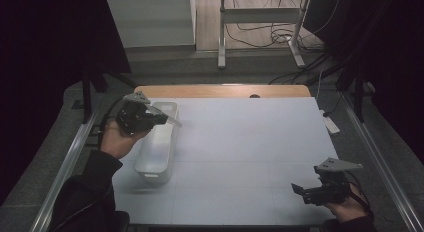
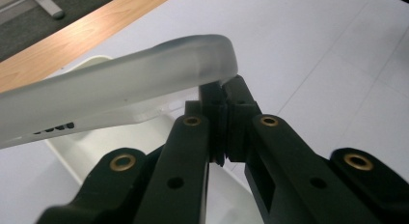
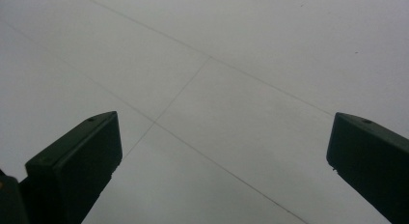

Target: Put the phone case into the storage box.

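A long white plastic container (image 1: 156, 154) stands on the left part of the white table (image 1: 240, 142). Over its far end my left gripper (image 1: 161, 118) holds a translucent lid (image 1: 172, 121), tilted and lifted off the box. In the left gripper view the jaws of the left gripper (image 2: 225, 91) are pinched on the lid's (image 2: 144, 84) rounded edge, with the open container (image 2: 91, 147) below. My right gripper (image 1: 300, 192) hovers near the table's front right corner. Its jaws stand wide apart in the right gripper view (image 3: 225, 122), with just bare table between them.
A wooden strip (image 1: 220, 90) runs along the table's far edge. Metal rails (image 1: 70, 157) flank both sides. A small white block (image 1: 330, 125) lies off the right edge. Beyond the table are a stand's legs (image 1: 221, 42) and floor cables (image 1: 280, 37).
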The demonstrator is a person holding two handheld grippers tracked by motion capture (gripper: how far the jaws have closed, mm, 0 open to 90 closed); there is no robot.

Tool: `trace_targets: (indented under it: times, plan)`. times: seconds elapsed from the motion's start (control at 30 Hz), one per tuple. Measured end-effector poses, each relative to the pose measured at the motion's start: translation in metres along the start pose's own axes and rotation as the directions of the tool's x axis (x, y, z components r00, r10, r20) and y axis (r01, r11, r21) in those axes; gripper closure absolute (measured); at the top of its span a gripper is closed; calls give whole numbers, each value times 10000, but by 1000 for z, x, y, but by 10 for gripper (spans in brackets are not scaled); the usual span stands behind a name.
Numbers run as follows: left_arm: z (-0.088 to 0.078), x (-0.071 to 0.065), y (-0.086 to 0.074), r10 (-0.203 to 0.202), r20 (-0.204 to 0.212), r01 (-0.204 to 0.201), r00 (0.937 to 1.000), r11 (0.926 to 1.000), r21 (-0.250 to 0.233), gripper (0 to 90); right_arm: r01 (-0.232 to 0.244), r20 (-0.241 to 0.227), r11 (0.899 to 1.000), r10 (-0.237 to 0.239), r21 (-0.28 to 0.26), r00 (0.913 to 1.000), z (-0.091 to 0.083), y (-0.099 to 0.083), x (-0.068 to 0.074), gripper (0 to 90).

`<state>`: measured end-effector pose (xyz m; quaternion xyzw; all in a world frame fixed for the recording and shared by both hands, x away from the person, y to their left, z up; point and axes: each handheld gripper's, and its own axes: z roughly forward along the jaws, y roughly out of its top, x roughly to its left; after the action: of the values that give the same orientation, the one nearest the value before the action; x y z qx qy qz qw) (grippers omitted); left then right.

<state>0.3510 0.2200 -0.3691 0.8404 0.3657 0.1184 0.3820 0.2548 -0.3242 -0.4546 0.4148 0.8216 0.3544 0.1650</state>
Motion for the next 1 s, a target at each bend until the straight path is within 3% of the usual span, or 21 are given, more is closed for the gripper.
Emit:
trace_targets:
  times: [0.4,0.7,1.0]
  plan:
    - [0,14,4,-157,-539,179,9984,9990,411,882,-231,211,9997,231,4,9995,-4,-2,-2,0]
    - [8,24,7,-214,-890,286,9958,9964,798,883,-235,299,9997,237,-60,9993,-8,-4,-1,0]
    - [20,35,9,-527,-1106,637,9925,9932,977,882,-273,283,9996,274,-56,9992,-10,-5,-2,0]
